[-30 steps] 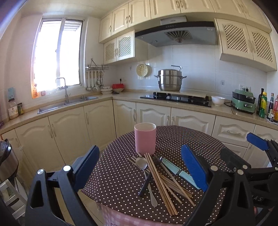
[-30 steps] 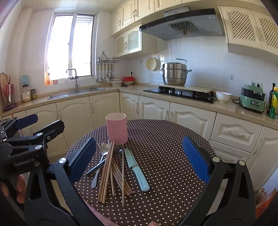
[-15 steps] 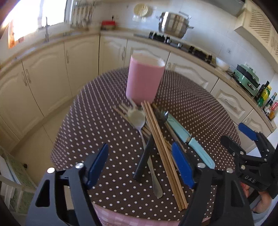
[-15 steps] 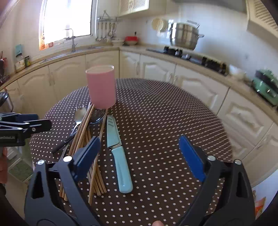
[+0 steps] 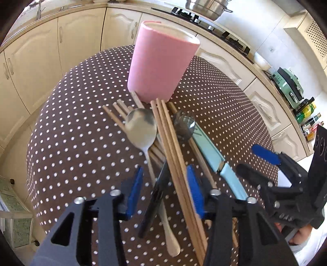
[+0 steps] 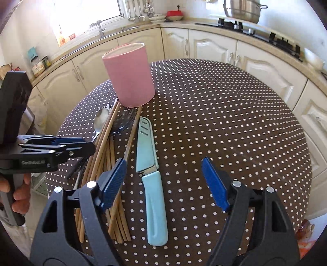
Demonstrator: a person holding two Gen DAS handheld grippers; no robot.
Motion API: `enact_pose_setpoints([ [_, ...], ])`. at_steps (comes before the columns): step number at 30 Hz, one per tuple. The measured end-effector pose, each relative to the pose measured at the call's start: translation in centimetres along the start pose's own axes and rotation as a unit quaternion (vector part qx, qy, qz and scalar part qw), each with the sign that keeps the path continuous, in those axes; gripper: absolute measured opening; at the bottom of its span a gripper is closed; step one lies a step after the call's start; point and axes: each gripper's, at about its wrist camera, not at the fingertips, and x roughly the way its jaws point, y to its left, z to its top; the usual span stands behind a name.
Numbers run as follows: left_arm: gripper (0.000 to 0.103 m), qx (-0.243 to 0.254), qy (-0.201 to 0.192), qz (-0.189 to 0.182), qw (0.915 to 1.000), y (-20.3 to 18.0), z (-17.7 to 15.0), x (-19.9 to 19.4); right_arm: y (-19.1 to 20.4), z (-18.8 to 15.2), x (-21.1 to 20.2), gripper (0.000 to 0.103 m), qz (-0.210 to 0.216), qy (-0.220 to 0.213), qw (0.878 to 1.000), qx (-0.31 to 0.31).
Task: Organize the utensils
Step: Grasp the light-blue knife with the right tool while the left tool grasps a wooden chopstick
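Observation:
A pink holder cup (image 5: pixel 161 67) stands upright on the dotted round table (image 5: pixel 77 143). In front of it lie wooden chopsticks (image 5: pixel 173 155), a silver spoon (image 5: pixel 143 131), a dark-handled spoon (image 5: pixel 184 126) and a light blue knife (image 6: pixel 149 163). My left gripper (image 5: pixel 166 184) is open, low over the pile, its fingers either side of the spoon handles and a chopstick bundle. My right gripper (image 6: pixel 163 180) is open, its fingers straddling the knife's handle end. The cup (image 6: pixel 129 77) also shows in the right wrist view.
Cream kitchen cabinets and a counter curve round behind the table, with a hob (image 6: pixel 259 34), a steel pot (image 6: pixel 243 10) and a sink (image 6: pixel 114 30). A green appliance (image 5: pixel 290 86) and bottles stand at the counter's right end.
Both grippers have come down and forward toward the table. The left one now sits over the spoons and chopsticks and has narrowed; the right one is now over the knife.

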Motion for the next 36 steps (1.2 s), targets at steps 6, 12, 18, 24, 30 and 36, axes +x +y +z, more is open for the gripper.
enact_pose_setpoints([
  [6, 0.014, -0.015, 0.008, -0.010, 0.9998, -0.5, 1.6, 0.9, 0.0, 0.8, 0.7, 0.075, 0.013, 0.011, 1.000, -0.001],
  [12, 0.014, -0.020, 0.005, -0.021, 0.9996, -0.5, 1.9, 1.4, -0.5, 1.3, 1.3, 0.075, 0.023, 0.020, 1.000, 0.005],
  [18, 0.006, -0.034, -0.004, -0.030, 0.9989, -0.2, 1.6, 1.3, -0.6, 2.1, 2.3, 0.075, 0.032, 0.048, 0.998, -0.002],
  [24, 0.005, -0.039, -0.020, -0.032, 0.9985, 0.8, 0.7, 0.0, 0.0, 3.4, 4.3, 0.063, 0.027, 0.107, 0.993, -0.031],
  [30, 0.005, -0.038, -0.024, -0.030, 0.9985, 1.2, 0.1, -1.2, 1.4, 4.5, 6.2, 0.063, 0.019, 0.170, 0.983, -0.072],
  [36, 0.005, -0.037, -0.037, -0.033, 0.9981, 1.5, -0.4, -2.6, 2.6, 6.0, 8.0, 0.050, 0.003, 0.215, 0.972, -0.095],
])
